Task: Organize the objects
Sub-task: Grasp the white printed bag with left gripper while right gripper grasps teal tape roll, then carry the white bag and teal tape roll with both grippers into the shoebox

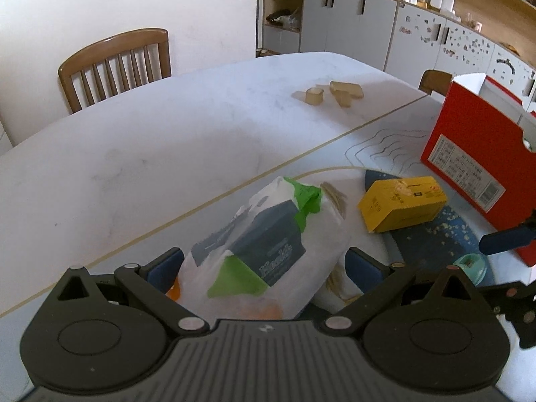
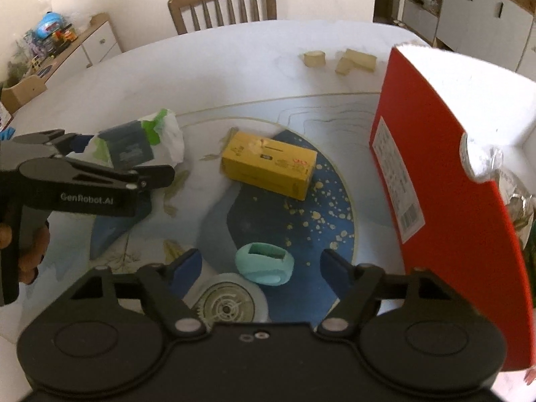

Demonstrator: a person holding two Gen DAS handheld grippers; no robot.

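So both hands are lining up grabs here. The left gripper [image 1: 264,261] has its fingers spread on either side of the white plastic bag [image 1: 268,234] with the dark box inside, which lies on the surface [image 1: 150,140] left of the yellow box [image 1: 402,202]; the pads don't look like they're squeezing it yet, so I'd call that released. The right gripper [image 2: 261,264] is spread too, hanging over the little teal ring thing [image 2: 264,263] that sits on the blue placemat [image 2: 321,201], just beyond a white round disc [image 2: 227,305]. The open red box [image 2: 435,174] stands on the right, so I'm guessing that's where stuff goes. Tip for the left: pinch the box inside, not loose plastic, or it'll slip. For the right: centre the teal piece between the fingers and keep clear of the disc so you don't drag it along
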